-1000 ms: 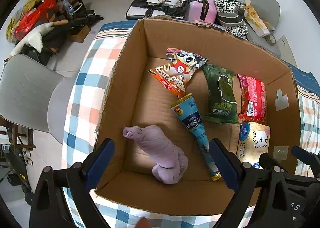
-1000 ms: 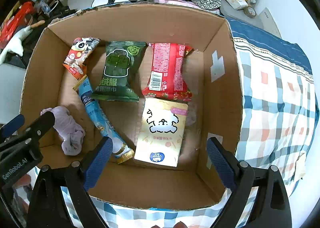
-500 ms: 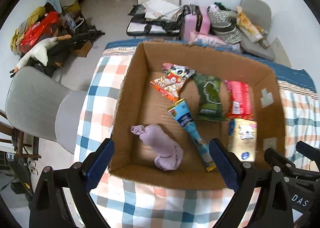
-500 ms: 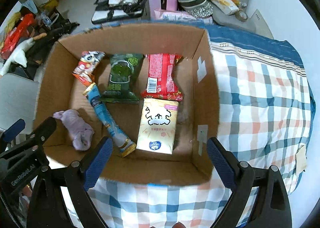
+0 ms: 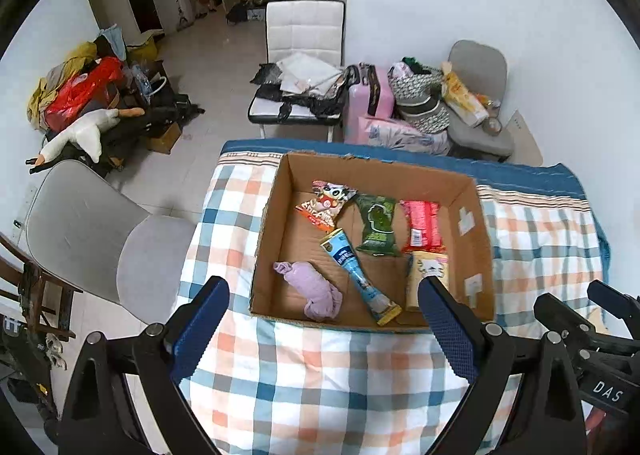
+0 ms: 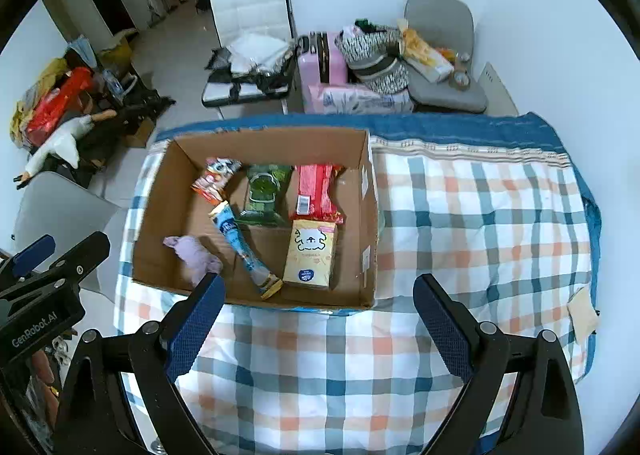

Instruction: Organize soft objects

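Grippers spread wide and empty above a checked cloth (image 5: 312, 383), box of soft things ahead.

Left gripper (image 5: 324, 331) and right gripper (image 6: 316, 327) both released, blue-padded fingers (image 6: 192, 323) far apart, holding nothing, hanging over the near edge of the cloth. Cardboard box (image 5: 476, 215) open on top, resting on the cloth beyond the fingertips. Inside, along the far side: panda snack bag (image 5: 326, 205), green packet (image 5: 376, 225), red packet (image 5: 422, 225). Nearer: blue tube-shaped pouch (image 5: 358, 275) lying slantwise across the middle, yellow pouch with a cartoon dog (image 6: 312, 253) just below the red packet, purple cloth bundle (image 5: 314, 289) crumpled in the near left corner, apart from the packets. Behind the table, white chair (image 6: 250, 15), pink suitcase (image 6: 322, 59), grey chair (image 5: 84, 223) at left.
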{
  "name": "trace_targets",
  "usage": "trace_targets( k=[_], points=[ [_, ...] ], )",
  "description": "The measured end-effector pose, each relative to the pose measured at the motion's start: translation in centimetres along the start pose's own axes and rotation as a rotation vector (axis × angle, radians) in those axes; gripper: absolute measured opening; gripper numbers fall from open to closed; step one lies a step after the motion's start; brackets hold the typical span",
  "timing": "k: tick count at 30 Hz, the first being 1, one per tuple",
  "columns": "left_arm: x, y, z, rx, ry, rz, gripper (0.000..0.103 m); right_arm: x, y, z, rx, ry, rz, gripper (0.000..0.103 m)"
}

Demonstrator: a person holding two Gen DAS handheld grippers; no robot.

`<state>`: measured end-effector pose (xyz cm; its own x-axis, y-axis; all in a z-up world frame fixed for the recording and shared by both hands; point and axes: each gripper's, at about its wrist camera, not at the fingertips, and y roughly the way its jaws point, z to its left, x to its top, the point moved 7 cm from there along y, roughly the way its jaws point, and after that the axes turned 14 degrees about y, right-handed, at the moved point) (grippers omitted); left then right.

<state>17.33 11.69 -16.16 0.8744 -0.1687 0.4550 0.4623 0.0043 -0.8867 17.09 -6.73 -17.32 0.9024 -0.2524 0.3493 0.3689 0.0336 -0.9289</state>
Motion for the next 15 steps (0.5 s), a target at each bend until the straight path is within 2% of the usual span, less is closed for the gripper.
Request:
trace_targets(
  k=[8, 15],
  points=[
    [-0.6, -4.4, -0.4, -0.012, -0.002, -0.043, 0.097, -0.5, -6.5, -0.5, 0.019, -0.003, -0.083, 0.097],
    [-1.1, -6.8, -0.6, -0.004, -0.005, -0.077, 0.097, -1.2, -9.3, -0.7, 0.013, -0.017, -0.111, 0.097]
  ],
)
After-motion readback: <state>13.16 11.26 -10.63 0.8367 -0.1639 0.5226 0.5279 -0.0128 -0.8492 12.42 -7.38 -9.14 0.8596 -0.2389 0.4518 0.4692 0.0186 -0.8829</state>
